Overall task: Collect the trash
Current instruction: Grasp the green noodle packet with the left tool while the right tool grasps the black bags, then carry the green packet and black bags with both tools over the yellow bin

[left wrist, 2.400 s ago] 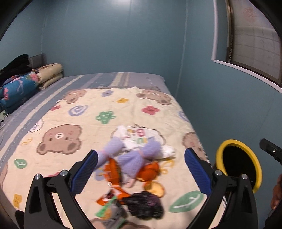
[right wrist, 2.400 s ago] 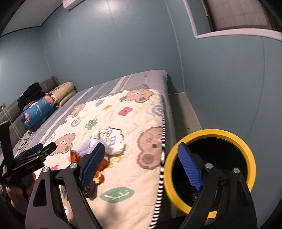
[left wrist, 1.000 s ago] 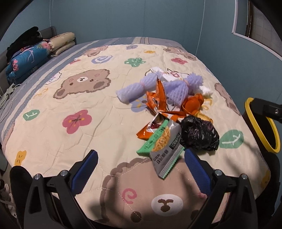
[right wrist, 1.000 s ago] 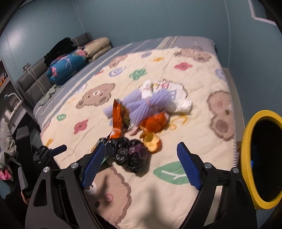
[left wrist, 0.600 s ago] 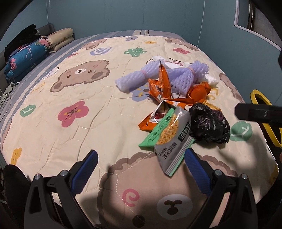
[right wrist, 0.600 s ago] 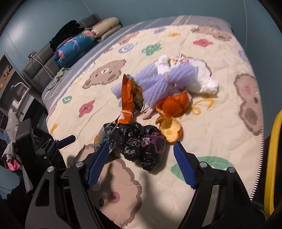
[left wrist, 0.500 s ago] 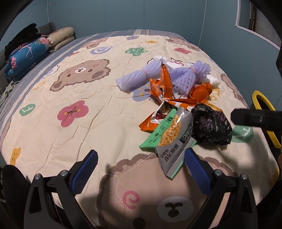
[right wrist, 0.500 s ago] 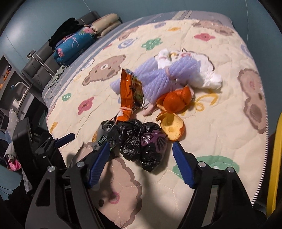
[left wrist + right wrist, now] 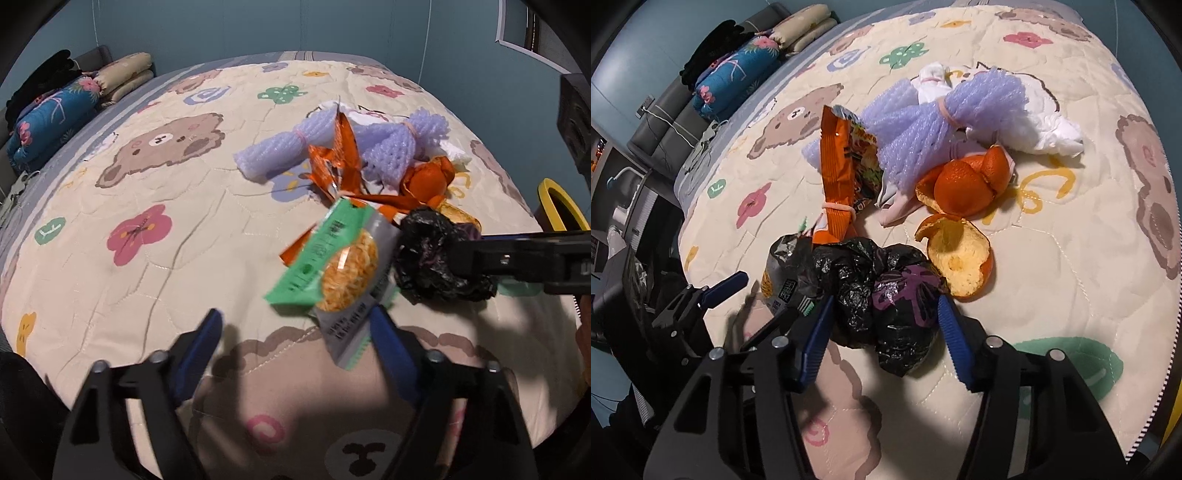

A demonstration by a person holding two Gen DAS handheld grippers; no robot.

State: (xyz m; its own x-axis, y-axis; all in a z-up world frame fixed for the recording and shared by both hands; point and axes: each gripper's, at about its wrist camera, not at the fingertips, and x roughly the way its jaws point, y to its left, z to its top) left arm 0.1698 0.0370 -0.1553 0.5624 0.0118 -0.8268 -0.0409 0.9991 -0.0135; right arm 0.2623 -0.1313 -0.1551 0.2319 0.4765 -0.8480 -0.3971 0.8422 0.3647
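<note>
The crumpled black bag (image 9: pixel 882 306) is lying on the quilt (image 9: pixel 1071 258) and is being straddled by the open right gripper (image 9: pixel 884 332). Light, soft and probably slippery, it should be pinched mid-bulk. The left gripper (image 9: pixel 295 336) is being held open near the snack packet (image 9: pixel 340 273).

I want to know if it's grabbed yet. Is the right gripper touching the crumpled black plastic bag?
Cannot tell. In the right wrist view the right gripper is open with the crumpled black plastic bag between its fingers, but no clear contact or gap shows.
</note>
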